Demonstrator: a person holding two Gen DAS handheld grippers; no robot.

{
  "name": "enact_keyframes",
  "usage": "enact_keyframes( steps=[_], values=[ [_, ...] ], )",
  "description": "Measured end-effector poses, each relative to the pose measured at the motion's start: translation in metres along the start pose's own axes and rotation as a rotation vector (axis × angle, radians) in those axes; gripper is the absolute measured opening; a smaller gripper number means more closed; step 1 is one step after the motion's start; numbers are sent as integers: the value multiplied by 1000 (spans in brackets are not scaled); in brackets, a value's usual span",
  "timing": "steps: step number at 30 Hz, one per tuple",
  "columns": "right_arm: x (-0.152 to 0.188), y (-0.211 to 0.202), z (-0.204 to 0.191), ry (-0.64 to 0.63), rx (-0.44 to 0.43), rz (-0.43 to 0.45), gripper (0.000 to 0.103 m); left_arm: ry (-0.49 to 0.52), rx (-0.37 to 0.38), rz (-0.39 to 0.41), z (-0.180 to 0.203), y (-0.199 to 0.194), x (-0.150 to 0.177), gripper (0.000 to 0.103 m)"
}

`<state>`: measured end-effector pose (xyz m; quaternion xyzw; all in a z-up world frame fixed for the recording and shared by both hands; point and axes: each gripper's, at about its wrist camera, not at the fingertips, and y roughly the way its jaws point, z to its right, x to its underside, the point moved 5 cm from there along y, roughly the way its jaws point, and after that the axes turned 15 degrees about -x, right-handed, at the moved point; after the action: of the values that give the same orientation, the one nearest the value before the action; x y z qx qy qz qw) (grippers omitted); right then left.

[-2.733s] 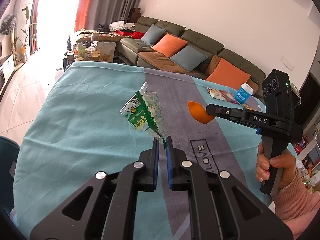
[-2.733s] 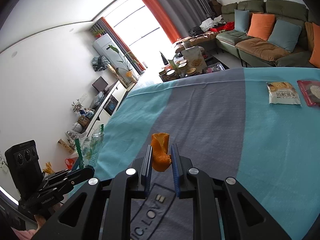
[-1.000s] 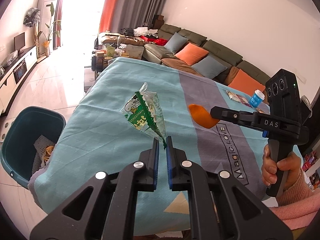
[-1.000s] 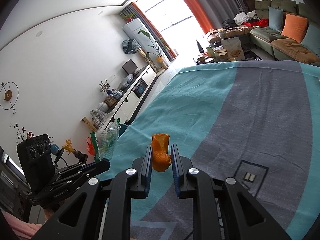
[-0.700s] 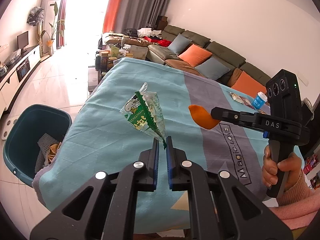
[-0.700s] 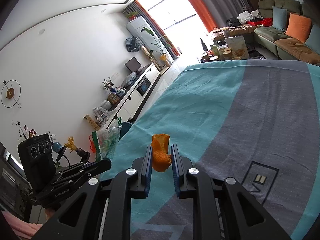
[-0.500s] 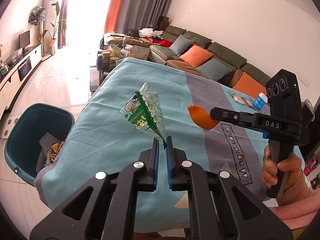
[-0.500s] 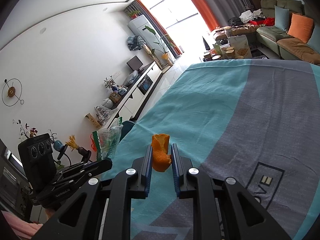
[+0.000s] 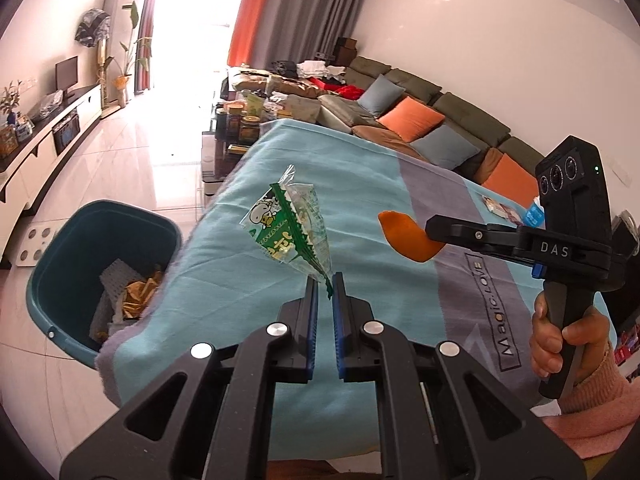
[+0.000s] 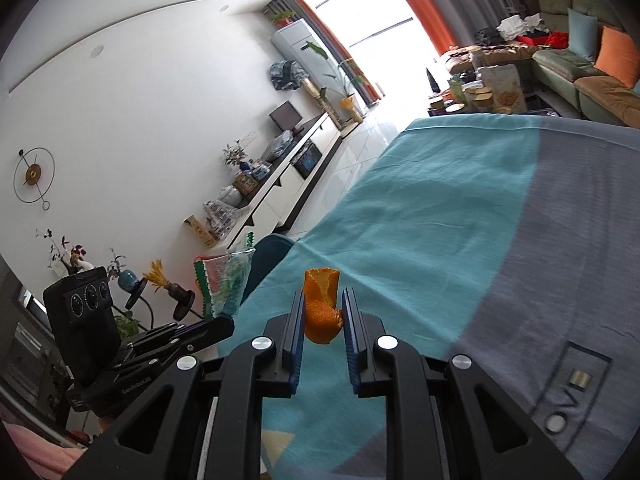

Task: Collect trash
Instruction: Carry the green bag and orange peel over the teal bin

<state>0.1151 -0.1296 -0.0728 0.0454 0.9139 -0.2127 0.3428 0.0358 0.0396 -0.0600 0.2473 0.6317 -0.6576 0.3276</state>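
My left gripper is shut on the tip of a clear and green snack wrapper, held in the air above the table's near left corner. My right gripper is shut on a piece of orange peel; the peel also shows in the left wrist view, to the right of the wrapper. A teal trash bin stands on the floor left of the table, with paper and gold foil inside. Its rim shows past the wrapper in the right wrist view.
The table carries a teal and grey cloth. Snack packets and a blue-labelled bottle lie at its far right. A sofa with orange and blue cushions stands behind, and a low white cabinet lines the left wall.
Both grippers have drawn back toward the table's near left corner with their loads. The trash bin has come into view and moved closer on the left.
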Motion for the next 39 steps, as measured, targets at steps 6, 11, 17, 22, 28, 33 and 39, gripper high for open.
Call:
enact_keyframes(
  steps=[6, 11, 17, 22, 28, 33, 39],
  values=[
    [-4, 31, -13, -18, -46, -56, 17, -38, -37, 4, -26, 0, -2, 8],
    [-6, 59, -22, -26, -75, -101, 17, -72, -67, 6, -50, 0, -3, 8],
    [-8, 89, -33, -33, -98, -150, 17, -108, -104, 3, -76, 1, -2, 8],
    [-12, 115, -41, -38, -112, -188, 17, -138, -134, -3, -96, 3, -1, 8],
    [-17, 143, -48, -51, -108, -222, 17, -184, -168, -18, -124, 11, 1, 8],
    [-17, 170, -51, -65, -84, -261, 17, -219, -196, -47, -146, 23, 5, 8],
    [-16, 195, -56, -78, -67, -301, 17, -237, -212, -76, -160, 36, 9, 8]
  ],
)
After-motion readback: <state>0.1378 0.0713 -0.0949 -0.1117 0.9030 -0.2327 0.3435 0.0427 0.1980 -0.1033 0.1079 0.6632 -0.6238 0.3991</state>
